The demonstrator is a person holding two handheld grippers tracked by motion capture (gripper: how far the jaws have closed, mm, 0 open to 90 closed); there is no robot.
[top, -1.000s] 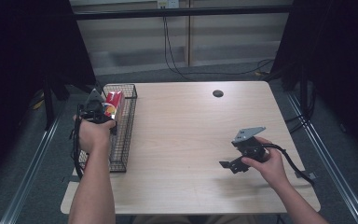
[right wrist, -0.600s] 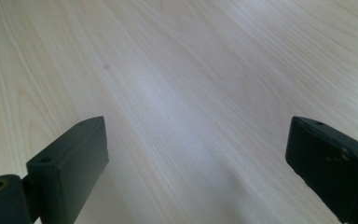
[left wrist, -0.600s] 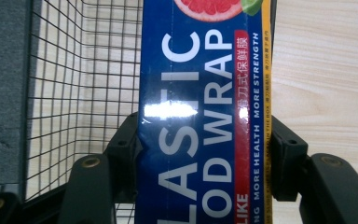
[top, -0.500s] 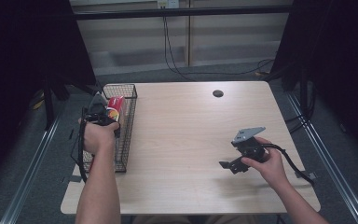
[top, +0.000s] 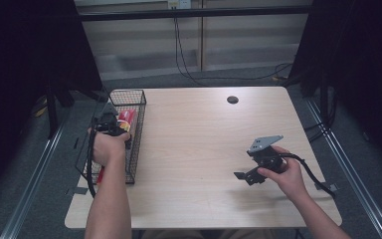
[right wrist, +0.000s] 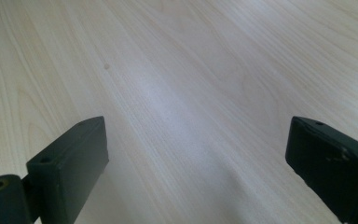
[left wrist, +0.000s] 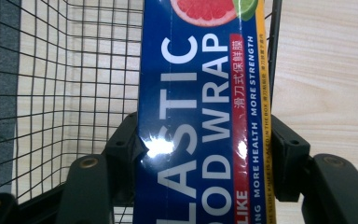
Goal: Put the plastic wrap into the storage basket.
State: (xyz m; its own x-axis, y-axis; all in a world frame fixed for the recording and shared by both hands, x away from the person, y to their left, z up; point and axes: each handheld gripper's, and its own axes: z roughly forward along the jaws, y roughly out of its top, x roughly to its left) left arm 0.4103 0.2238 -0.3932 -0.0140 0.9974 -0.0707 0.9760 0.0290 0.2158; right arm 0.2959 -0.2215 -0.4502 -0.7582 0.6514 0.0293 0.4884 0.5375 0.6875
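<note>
A pale wooden table [top: 204,149] stood in a dim room with dark curtains at both sides. At its left edge sat a black wire basket [top: 138,102], long and narrow. In it lay a blue box of plastic wrap [left wrist: 200,116], lengthwise between the jaws of the left gripper [top: 110,124]. Those jaws had just been opening slightly, yet they looked pressed against the box's two long sides. The right gripper [top: 251,174] lay well off to the right, jaws wide apart over bare wood, holding nothing. The box was probably light and stiff, but its glossy card could slip and dent under a hard squeeze; gripping across the narrow width near mid-length seemed best.
</note>
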